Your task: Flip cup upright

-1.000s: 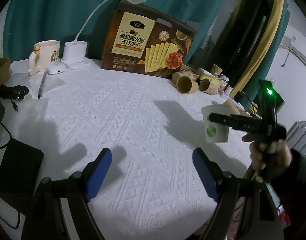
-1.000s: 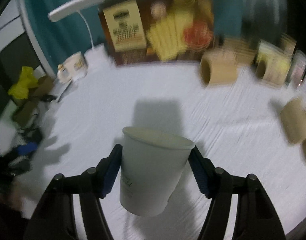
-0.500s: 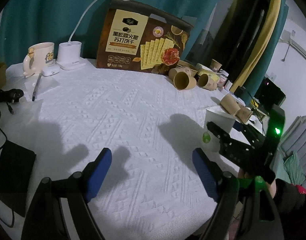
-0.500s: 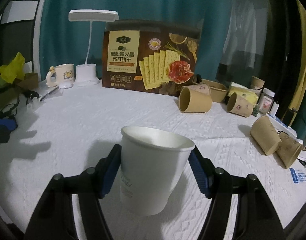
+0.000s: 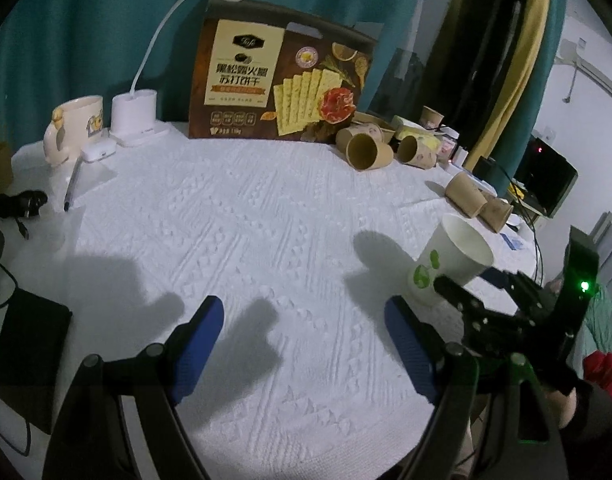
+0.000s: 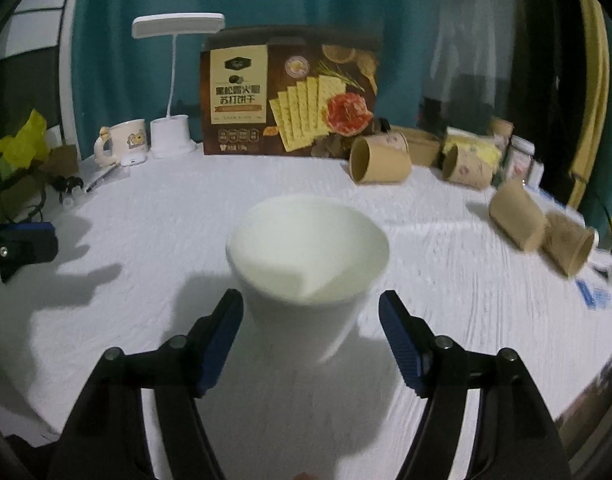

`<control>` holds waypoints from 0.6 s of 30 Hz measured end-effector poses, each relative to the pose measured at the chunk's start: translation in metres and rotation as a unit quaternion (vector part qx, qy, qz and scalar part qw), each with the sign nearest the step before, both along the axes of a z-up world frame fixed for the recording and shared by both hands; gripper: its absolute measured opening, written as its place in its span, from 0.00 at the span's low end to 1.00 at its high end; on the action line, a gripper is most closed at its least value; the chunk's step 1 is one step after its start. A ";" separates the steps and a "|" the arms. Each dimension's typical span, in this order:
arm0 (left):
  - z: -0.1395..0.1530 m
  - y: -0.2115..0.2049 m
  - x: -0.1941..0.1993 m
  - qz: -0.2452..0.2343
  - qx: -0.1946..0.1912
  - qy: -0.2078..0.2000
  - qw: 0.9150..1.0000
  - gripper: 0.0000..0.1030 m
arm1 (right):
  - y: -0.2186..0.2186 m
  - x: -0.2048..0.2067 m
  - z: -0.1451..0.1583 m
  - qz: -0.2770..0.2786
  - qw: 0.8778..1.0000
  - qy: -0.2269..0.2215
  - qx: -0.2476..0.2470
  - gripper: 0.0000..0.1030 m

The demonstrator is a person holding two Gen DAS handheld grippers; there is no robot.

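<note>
A white paper cup (image 6: 306, 256) with a green print (image 5: 446, 264) stands mouth up on the white tablecloth (image 5: 245, 240), near the table's right side. My right gripper (image 6: 310, 312) is around its lower half. Its jaws have just been opening, and the blue pads (image 6: 394, 328) now stand a little off the cup's wall on both sides. In the left wrist view the right gripper (image 5: 476, 280) shows behind the cup, held by a hand. My left gripper (image 5: 301, 320) is open over bare cloth with nothing between its fingers.
A brown cracker box (image 5: 281, 84), a white desk lamp (image 5: 133, 116) and a cream mug (image 5: 77, 124) line the back. Several brown paper cups (image 6: 380, 164) lie on their sides at back right. A black box (image 5: 25, 352), cables and a pen (image 5: 71, 188) sit left.
The right gripper has come down with the cup, which now rests on the cloth, and its pads have parted from the cup's sides. The left gripper has hardly moved.
</note>
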State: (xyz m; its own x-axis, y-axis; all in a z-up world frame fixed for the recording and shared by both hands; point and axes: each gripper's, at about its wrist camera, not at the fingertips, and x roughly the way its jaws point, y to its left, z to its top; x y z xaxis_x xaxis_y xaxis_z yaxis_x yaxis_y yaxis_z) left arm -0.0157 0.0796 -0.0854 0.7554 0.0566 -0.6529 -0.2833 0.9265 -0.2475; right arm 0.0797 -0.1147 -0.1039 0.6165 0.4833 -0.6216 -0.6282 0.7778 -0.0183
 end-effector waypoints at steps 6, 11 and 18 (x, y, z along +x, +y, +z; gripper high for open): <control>0.001 -0.015 0.002 -0.018 0.025 0.003 1.000 0.80 | -0.026 -0.016 0.002 -0.031 0.999 0.034 0.013 0.66; 0.005 -0.034 0.006 -0.045 0.039 0.003 0.998 0.80 | -0.053 -0.026 0.008 -0.066 0.996 0.054 0.024 0.67; 0.014 -0.066 0.012 -0.073 0.078 -0.007 0.994 0.80 | -0.088 -0.039 0.023 -0.107 0.992 0.064 0.028 0.67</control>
